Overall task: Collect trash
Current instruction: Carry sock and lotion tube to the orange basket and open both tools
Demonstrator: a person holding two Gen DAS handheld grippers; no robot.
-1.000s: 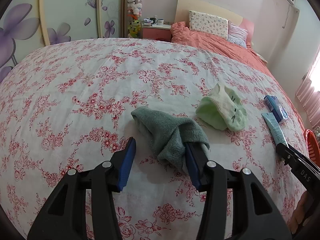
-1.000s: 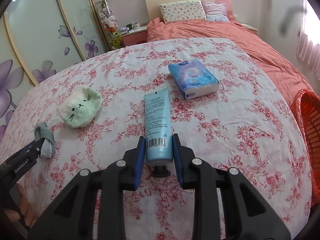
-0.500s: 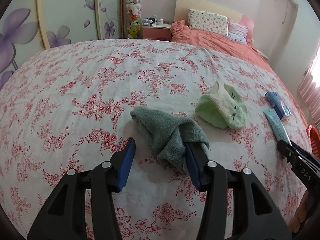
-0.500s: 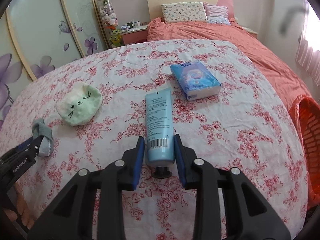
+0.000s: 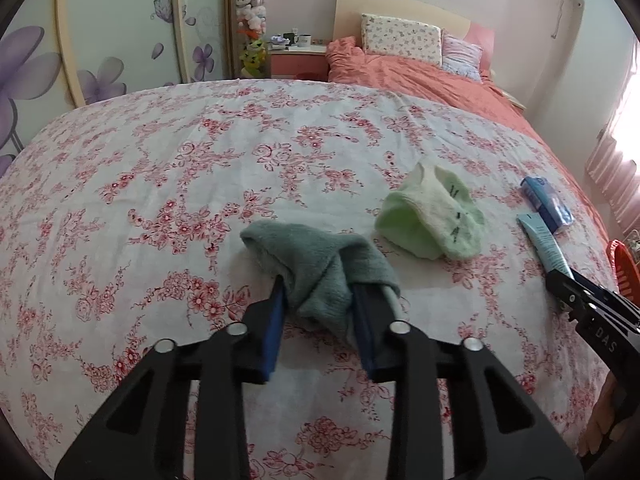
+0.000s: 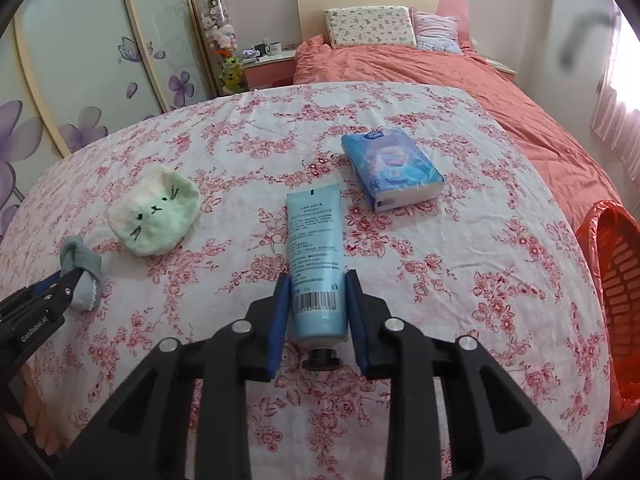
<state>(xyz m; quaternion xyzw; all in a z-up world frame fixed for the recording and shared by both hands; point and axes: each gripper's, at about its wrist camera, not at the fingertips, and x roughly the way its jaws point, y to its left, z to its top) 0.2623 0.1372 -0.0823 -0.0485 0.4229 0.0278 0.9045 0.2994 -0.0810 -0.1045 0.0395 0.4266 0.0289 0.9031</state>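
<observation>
My left gripper (image 5: pixel 318 290) is shut on a grey-green sock (image 5: pixel 320 264) that lies bunched on the flowered bedspread; it also shows in the right wrist view (image 6: pixel 82 270). My right gripper (image 6: pixel 314 282) is shut on a light blue tube (image 6: pixel 316 252) with a black cap and barcode, which rests flat on the bedspread. A pale green cat-face sock (image 5: pixel 434 216) lies between the two; it also shows in the right wrist view (image 6: pixel 154 212). A blue tissue pack (image 6: pixel 390 168) lies beyond the tube.
An orange mesh basket (image 6: pixel 614 280) stands at the bed's right edge. A salmon duvet (image 6: pixel 440 76) and pillows (image 6: pixel 370 26) are at the far end. A nightstand (image 5: pixel 298 60) and floral wardrobe doors (image 5: pixel 80 40) are at the back left.
My left gripper's fingers have closed in on the grey-green sock, which was loose beside the right finger before. My right gripper stays on the tube and has barely moved.
</observation>
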